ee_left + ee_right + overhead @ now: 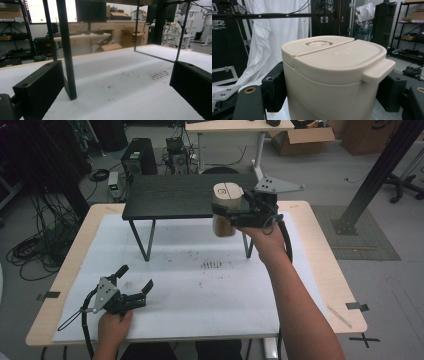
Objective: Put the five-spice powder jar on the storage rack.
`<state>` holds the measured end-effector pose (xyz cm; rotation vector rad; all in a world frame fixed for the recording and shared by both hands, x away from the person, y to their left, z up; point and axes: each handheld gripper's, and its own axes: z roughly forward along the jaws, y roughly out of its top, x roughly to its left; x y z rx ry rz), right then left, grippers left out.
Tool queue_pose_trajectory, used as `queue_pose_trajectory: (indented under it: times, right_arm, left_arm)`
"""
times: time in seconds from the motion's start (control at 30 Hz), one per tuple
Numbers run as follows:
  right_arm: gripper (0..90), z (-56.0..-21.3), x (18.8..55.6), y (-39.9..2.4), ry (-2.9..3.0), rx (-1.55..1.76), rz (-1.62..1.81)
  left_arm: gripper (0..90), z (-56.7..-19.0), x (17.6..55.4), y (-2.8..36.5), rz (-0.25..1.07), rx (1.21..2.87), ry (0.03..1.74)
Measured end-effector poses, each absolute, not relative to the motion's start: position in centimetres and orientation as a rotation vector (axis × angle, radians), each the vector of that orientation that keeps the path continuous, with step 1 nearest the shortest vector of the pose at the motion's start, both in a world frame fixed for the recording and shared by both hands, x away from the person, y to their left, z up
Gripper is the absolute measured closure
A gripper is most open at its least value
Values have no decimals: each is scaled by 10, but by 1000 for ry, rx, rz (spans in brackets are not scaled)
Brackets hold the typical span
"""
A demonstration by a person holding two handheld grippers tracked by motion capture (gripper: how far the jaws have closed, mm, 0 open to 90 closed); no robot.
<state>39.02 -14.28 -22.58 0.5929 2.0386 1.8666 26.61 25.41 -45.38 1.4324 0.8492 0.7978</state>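
The left gripper (134, 281) rests low near the front left corner of the table (320, 270), on the white sheet (200, 290), and its jaws are spread wide with nothing between them. Farther back, the right gripper (225, 215) is up in the air by the right end of the little black shelf (175, 195) that stands at the back of the table. Its jaws squeeze a cream-colored container (226, 205) from both sides. The container hangs in the air, partly over the right end of the shelf top, and seems to touch nothing but the jaws. I think it could slip, because its sides look smooth and round and only two small pads (274, 87) press on it. It could also bump the shelf edge if the hand comes down too soon, and then it might tip or fall on the table. The right gripper view shows the container (332, 75) up close, with a split lid and a little tab sticking out on one side. You cannot make that out from the high view. The left gripper view looks under the shelf and shows its thin black legs (66, 50) and some dark specks (157, 74) on the sheet.
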Motion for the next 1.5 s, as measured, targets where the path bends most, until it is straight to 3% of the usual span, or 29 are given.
queue_pose_trajectory:
  times: [1.5]
  right_arm:
    - [242,-213,447,-154,1922,799,1707]
  left_arm:
    - [2,-454,266,254,797,1430,850]
